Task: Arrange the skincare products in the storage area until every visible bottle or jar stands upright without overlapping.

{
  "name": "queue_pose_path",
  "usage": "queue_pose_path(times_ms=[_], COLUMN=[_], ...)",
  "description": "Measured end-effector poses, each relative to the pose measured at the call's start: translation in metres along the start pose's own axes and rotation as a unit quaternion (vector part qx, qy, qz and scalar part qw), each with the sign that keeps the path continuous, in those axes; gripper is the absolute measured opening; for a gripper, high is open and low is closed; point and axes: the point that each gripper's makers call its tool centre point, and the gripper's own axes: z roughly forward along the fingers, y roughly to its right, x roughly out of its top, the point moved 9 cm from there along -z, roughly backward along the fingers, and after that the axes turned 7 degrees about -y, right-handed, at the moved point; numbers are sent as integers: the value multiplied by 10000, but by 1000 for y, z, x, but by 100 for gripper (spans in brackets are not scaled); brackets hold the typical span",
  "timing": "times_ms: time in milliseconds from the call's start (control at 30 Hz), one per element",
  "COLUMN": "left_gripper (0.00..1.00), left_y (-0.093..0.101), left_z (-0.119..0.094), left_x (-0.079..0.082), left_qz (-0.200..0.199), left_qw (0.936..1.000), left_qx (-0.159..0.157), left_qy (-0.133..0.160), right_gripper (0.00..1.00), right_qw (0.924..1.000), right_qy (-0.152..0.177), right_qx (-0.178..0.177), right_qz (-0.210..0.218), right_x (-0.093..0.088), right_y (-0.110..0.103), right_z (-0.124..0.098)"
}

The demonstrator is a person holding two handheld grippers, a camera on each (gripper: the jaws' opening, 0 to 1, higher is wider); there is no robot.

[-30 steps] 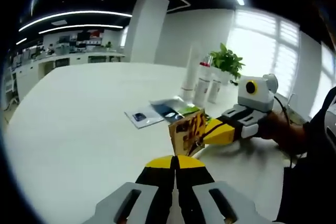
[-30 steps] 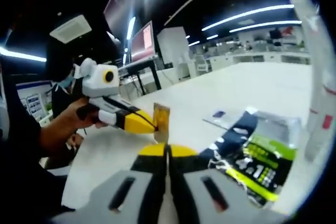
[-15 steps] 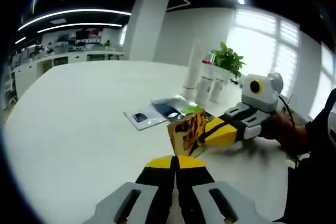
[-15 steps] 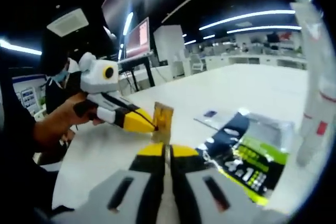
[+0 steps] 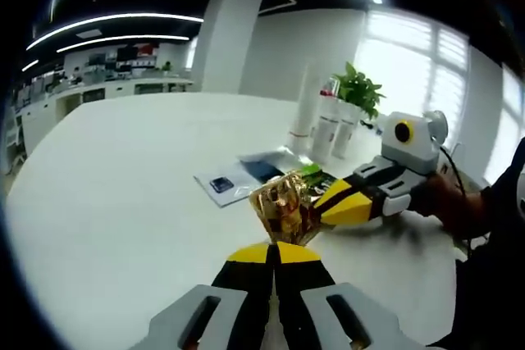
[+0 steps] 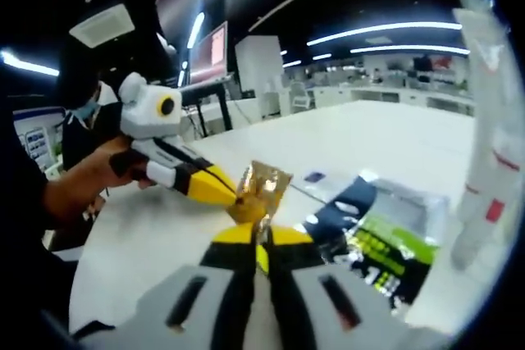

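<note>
1. Nearest in the left gripper view: left gripper [image 5: 273, 249], grey body with yellow-and-black jaws pressed together; its tips meet the lower edge of a crinkled gold foil sachet [image 5: 284, 206], apparently pinching it.
2. Nearest in the right gripper view: right gripper [image 6: 257, 237], same colours, jaws closed with no gap, clamped on the bottom of the gold foil sachet [image 6: 260, 192].
3. Just beyond, in the left gripper view: right gripper [image 5: 324, 205] reaching in from the right, yellow tips against the sachet's side, a person's hand [image 5: 447, 202] behind it.
4. In the right gripper view: left gripper [image 6: 231, 196] coming in from the left, tips touching the sachet, held by a hand [image 6: 92, 176].
5. Sachet raised above the white tabletop [image 5: 123, 178], upright, between both pairs of tips.
6. Behind it: flat green-and-dark-blue printed packets [image 6: 377, 239] and a small white card with a dark patch [image 5: 220, 184], lying on the table.
7. Farther back: three tall white tubes with red marks [image 5: 324, 125], standing close together.
8. Beside the tubes: a green leafy potted plant [image 5: 358, 92].
</note>
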Motion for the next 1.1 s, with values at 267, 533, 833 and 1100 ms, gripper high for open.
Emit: queue_pose_path(times_ms=[267,533,833,1100], left_gripper=[0,0,0,0], left_y=[-4,-5,-2,-3], left_z=[7,11,10,8], left_x=[-2,-6,-9,-12], left_qz=[15,-77,-379,-808], left_qw=[10000,9999,9990,9953], left_qx=[59,67,102,264], left_qy=[-78,7,195,459], right_gripper=[3,2,1,1], right_qw=[9998,9989,9989,9977], right_qy=[-16,-106,-219,-372], right_qx=[-150,-396,-363,-361], right_qz=[-92,-234,-217,-446], right_x=[0,0,1,8], right_y=[6,12,13,17], right_z=[0,-1,1,16])
